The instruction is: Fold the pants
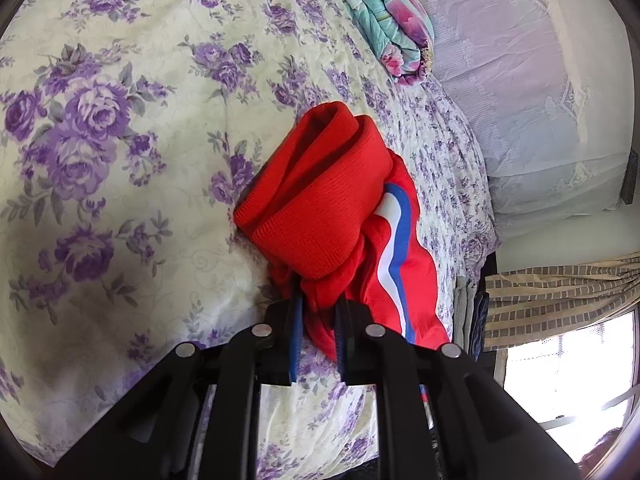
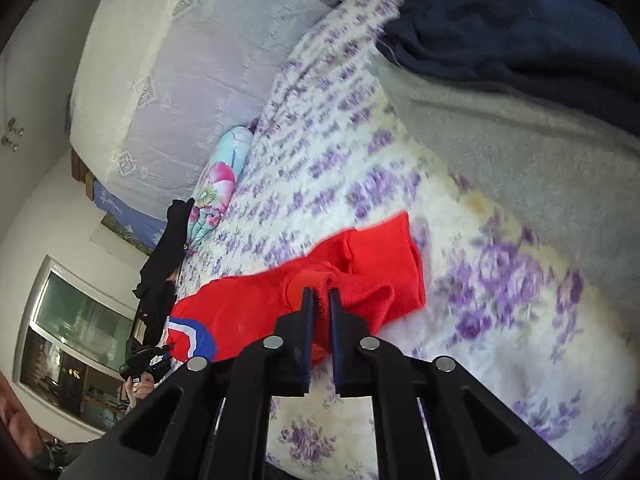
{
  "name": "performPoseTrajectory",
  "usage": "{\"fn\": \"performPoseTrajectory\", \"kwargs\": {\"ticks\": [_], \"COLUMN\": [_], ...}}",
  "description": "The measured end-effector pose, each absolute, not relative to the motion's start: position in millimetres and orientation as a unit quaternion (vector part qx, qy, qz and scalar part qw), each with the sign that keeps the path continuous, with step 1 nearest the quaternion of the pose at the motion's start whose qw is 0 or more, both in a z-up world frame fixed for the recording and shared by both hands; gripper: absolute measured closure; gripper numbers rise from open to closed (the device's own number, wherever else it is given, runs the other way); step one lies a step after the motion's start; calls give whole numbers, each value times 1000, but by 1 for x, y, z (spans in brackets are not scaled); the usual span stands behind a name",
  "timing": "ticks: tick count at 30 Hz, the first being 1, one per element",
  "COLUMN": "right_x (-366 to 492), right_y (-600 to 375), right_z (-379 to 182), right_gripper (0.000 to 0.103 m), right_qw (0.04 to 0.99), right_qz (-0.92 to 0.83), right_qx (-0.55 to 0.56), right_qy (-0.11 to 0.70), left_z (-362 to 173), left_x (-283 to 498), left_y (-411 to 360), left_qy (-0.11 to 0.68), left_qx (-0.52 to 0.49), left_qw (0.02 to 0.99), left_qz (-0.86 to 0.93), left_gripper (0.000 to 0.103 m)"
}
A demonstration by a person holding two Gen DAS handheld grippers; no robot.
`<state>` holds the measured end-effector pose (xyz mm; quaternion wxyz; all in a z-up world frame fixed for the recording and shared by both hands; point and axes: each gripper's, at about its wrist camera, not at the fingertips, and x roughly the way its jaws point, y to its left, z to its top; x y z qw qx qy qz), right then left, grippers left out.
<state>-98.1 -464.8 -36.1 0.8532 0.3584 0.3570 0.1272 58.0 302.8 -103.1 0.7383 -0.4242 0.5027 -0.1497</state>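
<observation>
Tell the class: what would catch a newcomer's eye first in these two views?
The bright red pants with a white and blue stripe, bunched on the purple-flowered bedspread. Both the left gripper and the right gripper are pinched on the red cloth.

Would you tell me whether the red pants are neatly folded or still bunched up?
Bunched up: the red pants sit in a rumpled roll on the floral bedspread, pinched by both tools.
</observation>
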Motion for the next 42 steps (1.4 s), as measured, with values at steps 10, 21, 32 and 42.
{"fn": "performPoseTrajectory", "kwargs": {"ticks": [10, 21, 32, 42], "right_x": [-66, -83, -99, -64], "right_y": [-482, -479, -486, -460], "right_z": [-2, -54, -73, -41], "right_gripper": [99, 77, 55, 97], "right_qw": [877, 784, 763, 843], "right_qz": [121, 214, 207, 147], "right_qx": [307, 441, 473, 359], "right_qy": [350, 380, 390, 372], "left_z": [-105, -104, -104, -105], "left_x": [51, 55, 59, 63], "left_y": [303, 301, 298, 295], "left_qy": [494, 503, 509, 511], "left_qx": [-424, -418, -413, -400], "left_qw": [743, 742, 741, 748], "left_qz": [-152, -148, -143, -138], "left_gripper": [90, 89, 89, 89]}}
